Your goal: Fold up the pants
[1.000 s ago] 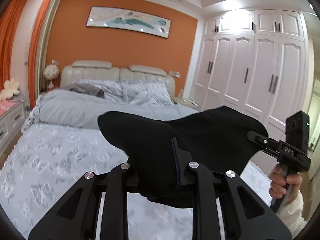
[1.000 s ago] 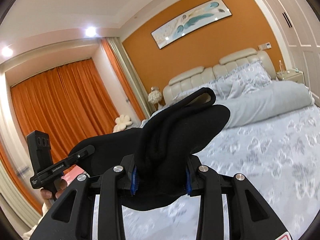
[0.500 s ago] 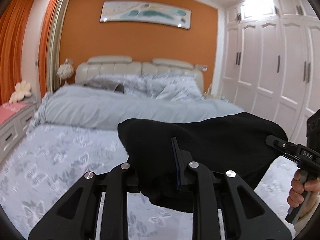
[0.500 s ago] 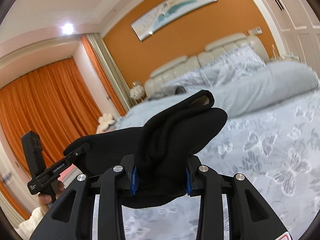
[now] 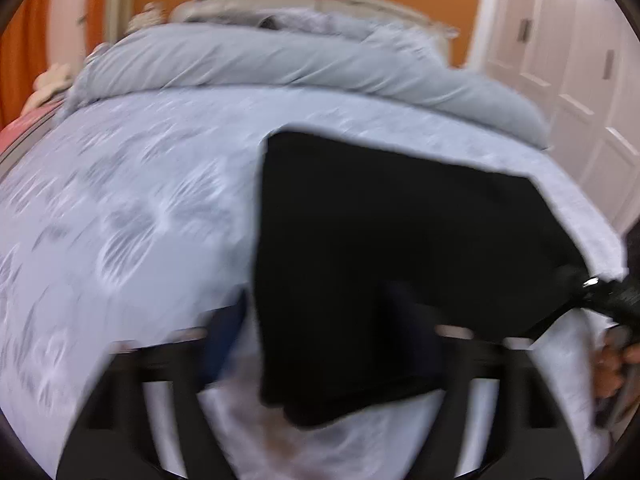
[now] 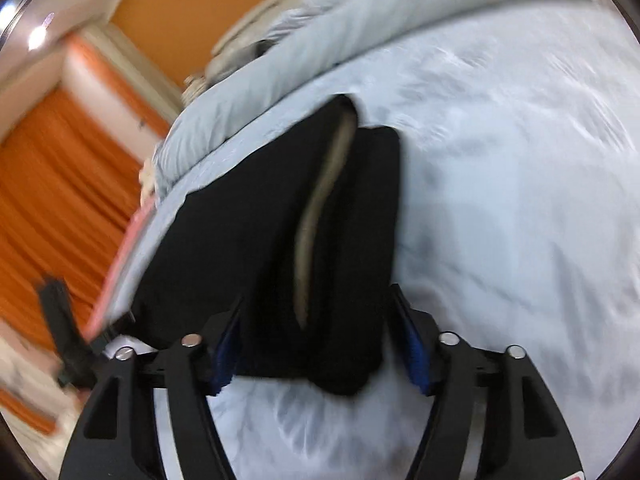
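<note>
Left wrist view is showing the black pants (image 5: pixel 380 248) lying as a folded slab on the pale patterned bed (image 5: pixel 132 200), their long axis running from the near left corner across toward the right, where the far end is reaching the right gripper (image 5: pixel 600 300). The left gripper (image 5: pixel 320 344) is sitting at the near edge of the cloth with its jaws spread apart; the left finger's blue pad is standing clear of the fabric, while the other finger is blurred against the black cloth, so contact there cannot be told. A grey duvet (image 5: pixel 304 60) is lying rolled along the head of the bed.

Right wrist view is showing the pants (image 6: pixel 280 220) stretching away from the camera toward the headboard, a pale inner band running lengthwise down a fold. The right gripper (image 6: pixel 324 348) is straddling the near end, jaws wide apart, blue pads standing just beside the cloth on either side without squeezing it. The left gripper (image 6: pixel 64 332) is showing at the far left edge.
</note>
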The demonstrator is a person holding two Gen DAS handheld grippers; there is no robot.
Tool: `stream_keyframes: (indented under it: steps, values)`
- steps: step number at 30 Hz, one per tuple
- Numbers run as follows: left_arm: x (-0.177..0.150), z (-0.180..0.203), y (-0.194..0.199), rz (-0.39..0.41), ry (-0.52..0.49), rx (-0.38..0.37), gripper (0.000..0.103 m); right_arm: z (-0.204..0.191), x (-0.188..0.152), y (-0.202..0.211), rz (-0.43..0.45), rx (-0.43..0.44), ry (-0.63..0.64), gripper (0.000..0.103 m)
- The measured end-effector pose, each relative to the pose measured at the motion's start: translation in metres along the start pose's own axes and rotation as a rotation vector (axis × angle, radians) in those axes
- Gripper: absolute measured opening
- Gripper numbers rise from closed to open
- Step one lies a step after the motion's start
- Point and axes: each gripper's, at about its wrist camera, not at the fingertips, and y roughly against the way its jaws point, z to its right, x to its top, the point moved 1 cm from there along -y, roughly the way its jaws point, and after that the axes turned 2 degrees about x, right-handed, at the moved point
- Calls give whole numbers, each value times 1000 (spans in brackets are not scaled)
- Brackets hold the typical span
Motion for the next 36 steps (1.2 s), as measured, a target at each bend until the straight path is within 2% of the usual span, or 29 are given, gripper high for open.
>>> stream_keyframes:
  steps: [2, 3, 4, 5, 6, 8, 11, 14, 15, 17, 18, 19, 20, 21, 23, 24, 27, 30, 34, 36]
  values:
    - [-10, -6, 20, -10, 10, 46, 86, -2, -4, 26, -1, -59, -41, 72]
    - [-12, -9, 33, -20, 11, 90, 85, -9, -8, 41, 23, -99, -33, 64]
    - [-12, -11, 51, -11, 19, 104, 85, -27, -10, 63, 70, -151, 34, 54]
    - [-8, -11, 66, 9, 25, 92, 85, -43, -10, 72, 91, -165, 101, 36]
    - [-2, -10, 84, 39, 38, 73, 85, -69, -10, 82, 103, -183, 195, 28]
    - [15, -3, 108, 64, 66, 29, 85, -100, -8, 90, 111, -171, 250, 22]
    - [47, 13, 110, 36, 112, -26, 85, -135, 4, 81, 128, -135, 268, 22]
    - [58, 25, 80, -22, 141, -20, 88, -139, 15, 55, 111, -147, 236, 22]
    - [57, 28, 65, -46, 144, -13, 89, -133, 16, 47, 104, -162, 223, 22]
    - [45, 27, 32, -80, 144, 53, 89, -106, 15, 21, 78, -250, 211, 20]
    - [40, 25, 20, -93, 138, 71, 89, -79, 11, 4, 39, -336, 191, 19]
    - [25, 20, -5, -138, 125, 116, 90, -60, 10, -5, 20, -351, 174, 23]
    - [15, 16, -18, -168, 123, 116, 92, -41, 5, -6, 42, -300, 145, 25]
    - [4, 6, -26, -161, 162, 45, 94, -33, 3, 1, 63, -236, 110, 25]
    - [-1, -9, -20, -132, 255, -19, 96, -33, 5, 9, 55, -214, 54, 27]
    - [0, -11, -15, -135, 268, -18, 95, -38, 5, 15, 53, -229, 52, 27]
    - [6, 1, 25, -77, 209, 43, 92, -73, -3, 51, 81, -305, 111, 27]
    - [3, 10, 69, -39, 177, 42, 92, -103, -20, 93, 120, -336, 164, 28]
    - [-7, 22, 128, -24, 129, 71, 92, -127, -50, 142, 194, -423, 235, 30]
    - [-15, 27, 158, -6, 92, 118, 92, -131, -67, 161, 211, -427, 242, 30]
